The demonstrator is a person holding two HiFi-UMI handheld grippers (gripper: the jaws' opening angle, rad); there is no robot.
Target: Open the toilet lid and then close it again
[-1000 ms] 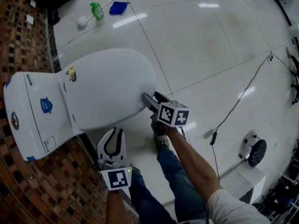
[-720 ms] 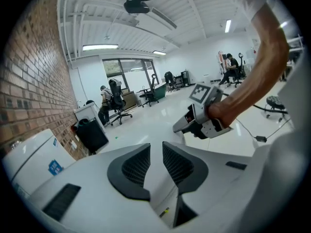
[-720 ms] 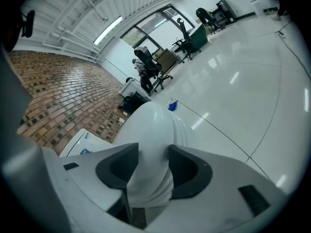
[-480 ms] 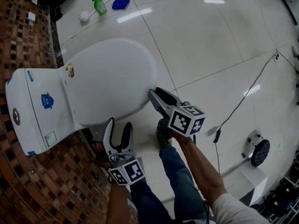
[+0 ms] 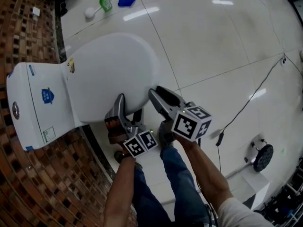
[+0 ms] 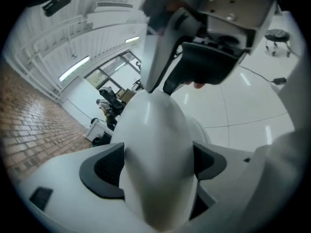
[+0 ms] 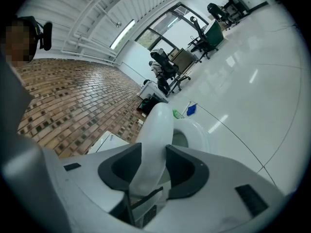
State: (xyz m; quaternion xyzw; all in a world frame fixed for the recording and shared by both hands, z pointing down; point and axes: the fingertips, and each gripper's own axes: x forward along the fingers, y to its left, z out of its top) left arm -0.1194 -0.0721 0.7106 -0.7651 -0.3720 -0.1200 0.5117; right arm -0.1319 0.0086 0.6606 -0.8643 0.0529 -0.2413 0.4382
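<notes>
Two hand-held grippers meet at the front rim of a white toilet lid (image 5: pixel 111 72). The lid sits toward the left of the head view, hinged at a boxy white cistern (image 5: pixel 33 103) that backs onto a wall of small brown mosaic tiles (image 5: pixel 28 37). The right gripper (image 5: pixel 155 92) has just been closing its jaws and now pinches the lid's thin front edge between its dark pads. The left gripper (image 5: pixel 129 107) has just been opening its jaws. They stand wide apart astride the lid's rim, just beside the right gripper, and its pads do not appear to press on the lid.

Opening looks barely begun. The right gripper view shows the lid tilted up off the seat (image 7: pixel 199 132), with the seat ring and the dark bowl opening visible beneath, yet the lid is far from upright. As I judge it, most of the lift is left to do, and all of the lowering.

The lid is a smooth, glossy oval shell, gently domed with a rounded lip, probably hard plastic. The cistern is glazed and bears a blue sticker. The floor (image 5: pixel 213 56) is made of large, pale, polished tiles that mirror the ceiling lights. Well apart from the toilet, near the wall, lie a white-headed toilet brush (image 5: pixel 90 12), a green spray bottle (image 5: pixel 105 3) and a blue cloth (image 5: pixel 127 0).
</notes>
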